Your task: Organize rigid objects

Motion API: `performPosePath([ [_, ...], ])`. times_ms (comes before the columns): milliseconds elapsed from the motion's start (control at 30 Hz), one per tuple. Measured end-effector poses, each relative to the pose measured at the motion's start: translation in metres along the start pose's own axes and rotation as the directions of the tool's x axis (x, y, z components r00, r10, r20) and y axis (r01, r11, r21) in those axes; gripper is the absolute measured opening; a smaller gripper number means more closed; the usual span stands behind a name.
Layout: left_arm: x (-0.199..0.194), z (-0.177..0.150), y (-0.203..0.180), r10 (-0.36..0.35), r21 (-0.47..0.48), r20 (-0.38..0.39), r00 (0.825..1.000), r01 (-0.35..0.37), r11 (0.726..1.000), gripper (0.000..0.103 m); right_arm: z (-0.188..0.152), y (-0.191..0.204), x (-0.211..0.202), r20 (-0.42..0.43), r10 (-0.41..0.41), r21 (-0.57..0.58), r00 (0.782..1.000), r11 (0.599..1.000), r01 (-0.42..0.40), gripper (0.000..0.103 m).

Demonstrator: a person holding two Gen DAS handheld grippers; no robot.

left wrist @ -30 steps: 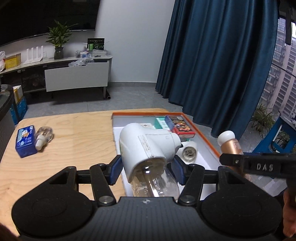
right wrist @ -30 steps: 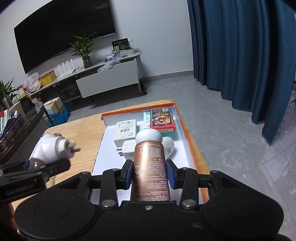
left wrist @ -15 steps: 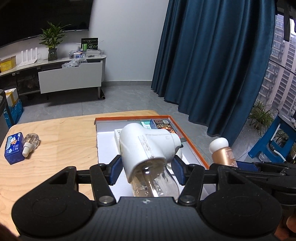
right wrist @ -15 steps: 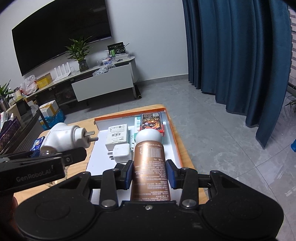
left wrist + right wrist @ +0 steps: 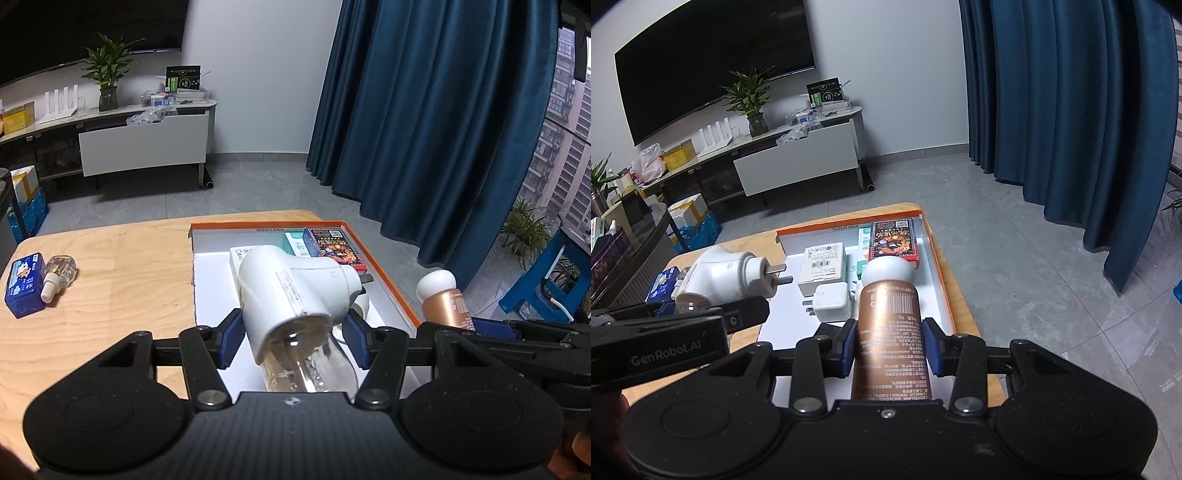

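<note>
Several boxes lie in the orange-rimmed tray; left gripper clamps the white plug-in vaporizer and right gripper clamps the bronze tube, both above the tray, while the blue packet and small clear bottle remain left of it.

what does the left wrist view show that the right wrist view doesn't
Only the left wrist view shows the small clear bottle lying on the wooden table beside the blue pack, and the window with buildings outside.

Only the right wrist view shows the plug-in device's prongs, the white charger and white box in the tray, and the television.

Both show the orange-rimmed tray, the white plug-in device clamped in the left gripper, and the copper tube in the right gripper.
</note>
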State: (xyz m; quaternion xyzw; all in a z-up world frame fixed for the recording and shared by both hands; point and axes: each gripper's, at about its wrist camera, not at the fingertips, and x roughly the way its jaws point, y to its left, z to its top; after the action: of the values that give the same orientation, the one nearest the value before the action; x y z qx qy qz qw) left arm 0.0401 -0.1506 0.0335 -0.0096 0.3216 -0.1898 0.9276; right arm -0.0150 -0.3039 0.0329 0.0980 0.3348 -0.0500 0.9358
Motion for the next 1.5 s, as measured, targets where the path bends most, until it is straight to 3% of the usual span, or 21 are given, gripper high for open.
performPosePath([
  [1100,0.018,-0.005,0.002,0.009,-0.012,-0.054,0.999,-0.009,1.000,0.058,0.002,-0.001,0.025,-0.049,-0.008,-0.016,0.999,1.000,0.008,0.047],
  [1500,0.029,-0.017,-0.001,-0.035,-0.020,-0.105,0.994,0.033,0.999,0.059,0.000,-0.007,0.046,-0.097,-0.031,-0.010,0.995,0.999,0.031,0.048],
])
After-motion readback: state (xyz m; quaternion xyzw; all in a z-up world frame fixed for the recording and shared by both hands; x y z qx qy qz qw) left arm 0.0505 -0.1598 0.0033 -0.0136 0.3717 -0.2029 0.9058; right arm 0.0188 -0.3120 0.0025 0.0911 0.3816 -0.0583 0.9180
